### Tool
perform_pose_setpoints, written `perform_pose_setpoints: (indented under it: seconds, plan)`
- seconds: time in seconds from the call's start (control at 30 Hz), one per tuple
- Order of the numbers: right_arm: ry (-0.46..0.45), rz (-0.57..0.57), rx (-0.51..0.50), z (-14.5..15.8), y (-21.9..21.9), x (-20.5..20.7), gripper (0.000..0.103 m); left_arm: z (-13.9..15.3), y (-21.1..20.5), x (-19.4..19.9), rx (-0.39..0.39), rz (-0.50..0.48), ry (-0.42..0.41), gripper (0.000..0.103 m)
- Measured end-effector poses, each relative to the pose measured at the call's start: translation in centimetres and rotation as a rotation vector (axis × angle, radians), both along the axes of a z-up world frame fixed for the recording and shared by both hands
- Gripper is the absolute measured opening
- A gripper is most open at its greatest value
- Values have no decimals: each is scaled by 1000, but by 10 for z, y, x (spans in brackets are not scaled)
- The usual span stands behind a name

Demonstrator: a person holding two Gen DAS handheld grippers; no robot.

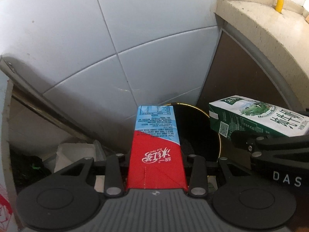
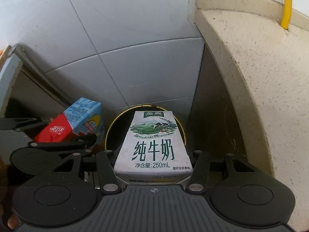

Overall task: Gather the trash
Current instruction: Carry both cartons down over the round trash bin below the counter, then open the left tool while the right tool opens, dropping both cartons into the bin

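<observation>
A red and blue ice tea carton (image 1: 154,135) sticks out forward from my left gripper (image 1: 156,160), which is shut on its sides. My right gripper (image 2: 153,158) is shut on a white and green milk carton (image 2: 152,135). Both cartons hang over a round black bin with a gold rim (image 1: 199,131), standing in the corner below. In the right wrist view the bin (image 2: 109,129) lies directly behind the milk carton, with the ice tea carton (image 2: 73,123) to its left. In the left wrist view the milk carton (image 1: 256,116) is at the right.
A white tiled wall (image 1: 115,29) rises behind the bin. A beige stone counter edge (image 2: 251,67) with a yellow pipe (image 2: 285,5) curves along the right, above a brown panel (image 1: 231,73). White crumpled packaging (image 1: 75,154) and a metal rail (image 1: 38,96) lie at the left.
</observation>
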State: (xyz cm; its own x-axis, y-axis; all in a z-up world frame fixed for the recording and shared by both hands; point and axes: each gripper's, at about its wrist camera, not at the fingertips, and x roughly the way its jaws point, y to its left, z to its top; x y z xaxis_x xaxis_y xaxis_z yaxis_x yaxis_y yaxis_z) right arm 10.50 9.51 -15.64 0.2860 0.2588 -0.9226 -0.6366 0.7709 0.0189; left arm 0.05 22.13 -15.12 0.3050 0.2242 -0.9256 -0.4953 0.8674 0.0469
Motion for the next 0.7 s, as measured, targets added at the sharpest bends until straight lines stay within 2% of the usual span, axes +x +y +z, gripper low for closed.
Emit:
perform_pose_setpoints:
  seconds: [0.7]
  plan:
    - [61,7,-40,-21,14,18,60,-19,7,6,-50,54,69,32]
